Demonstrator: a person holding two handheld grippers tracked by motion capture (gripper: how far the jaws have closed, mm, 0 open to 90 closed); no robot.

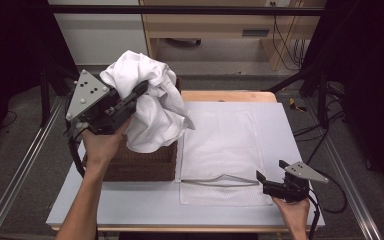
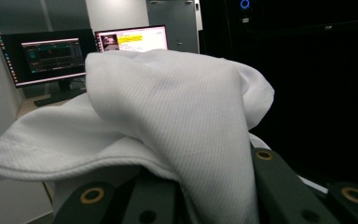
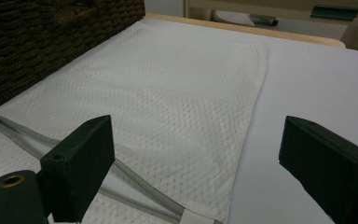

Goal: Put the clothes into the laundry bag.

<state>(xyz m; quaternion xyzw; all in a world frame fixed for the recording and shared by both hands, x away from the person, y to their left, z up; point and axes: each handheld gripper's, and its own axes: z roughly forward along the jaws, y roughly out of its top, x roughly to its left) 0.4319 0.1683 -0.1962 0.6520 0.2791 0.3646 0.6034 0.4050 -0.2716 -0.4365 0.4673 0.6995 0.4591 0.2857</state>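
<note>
High view: left gripper (image 1: 139, 91) clamping a bunched white cloth (image 1: 150, 102), holding it raised over the wicker basket (image 1: 140, 162) at the left of the table (image 1: 130, 205). Cloth hanging in folds, lower edge draping down to the basket's top, whether touching it not discernible. Grey three-cornered plate (image 1: 86, 93) facing up on the gripper body. Mesh bag (image 1: 222, 150) lying flat on the table just right of the basket, zipper (image 1: 220, 180) running across its near end. Right gripper (image 1: 270, 175) resting low at the bag's near right corner, jaws standing apart, nothing between them. Floor and wooden furniture lying beyond the table.

Left gripper view: cloth (image 2: 177, 121) bulging up between the two black jaws, pinched at the base, ribbed weave showing. One fold spreading out to the left, another rounding off to the right. Two monitors (image 2: 79, 51) glowing behind the cloth, dark wall to the right.

Right gripper view: jaws standing wide apart, holding nothing. Bag (image 3: 168, 102) lying flat beneath and ahead, diamond mesh showing. Zipper (image 3: 130, 179) running slantwise past the left jaw. Basket (image 3: 51, 42) wall standing at the upper left, touching the bag's far edge. Bare table (image 3: 317, 84) lying to the right of the bag.
</note>
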